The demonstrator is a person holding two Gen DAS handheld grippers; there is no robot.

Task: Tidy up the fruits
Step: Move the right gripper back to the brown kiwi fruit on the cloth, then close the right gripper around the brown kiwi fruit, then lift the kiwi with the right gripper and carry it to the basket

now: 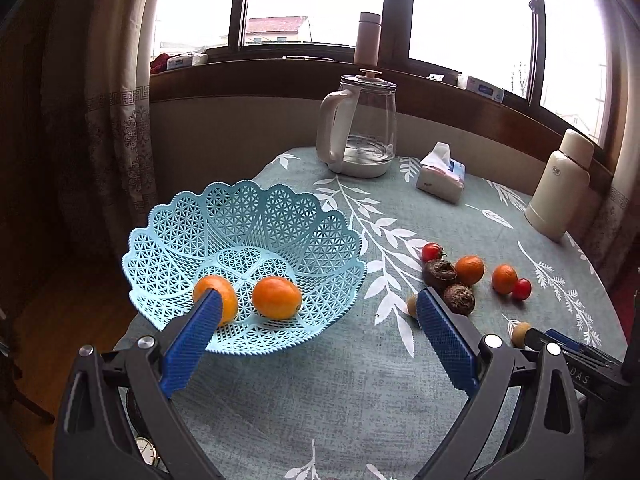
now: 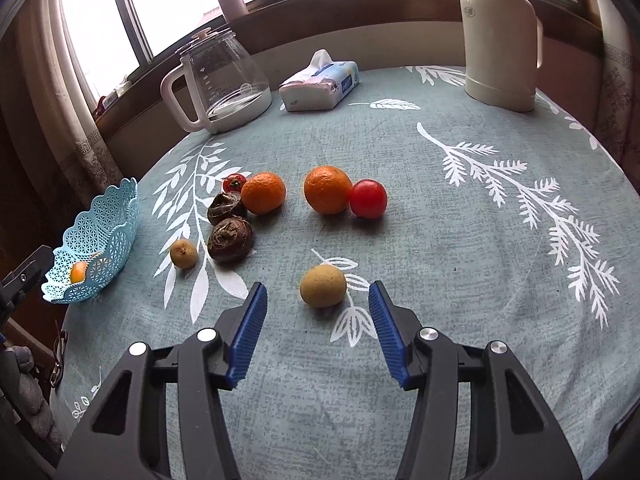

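Note:
A light blue lattice basket (image 1: 172,248) (image 2: 100,236) stands at the table's left edge with two oranges (image 1: 277,297) (image 1: 224,294) in it. My left gripper (image 1: 318,300) hangs open over the basket's near rim, holding nothing. On the cloth lie two more oranges (image 2: 263,193) (image 2: 328,189), two red tomatoes (image 2: 368,198) (image 2: 234,182), two dark brown fruits (image 2: 230,238) (image 2: 226,206) and two small tan fruits (image 2: 323,285) (image 2: 183,253). My right gripper (image 2: 317,294) is open, its fingertips on either side of the larger tan fruit, apart from it.
A glass kettle (image 1: 360,128) (image 2: 220,80), a tissue pack (image 1: 440,178) (image 2: 320,86) and a cream thermos (image 1: 560,188) (image 2: 498,36) stand at the table's far side. A window sill with a slim bottle (image 1: 368,38) runs behind. A wristwatch (image 1: 145,449) lies low at the left.

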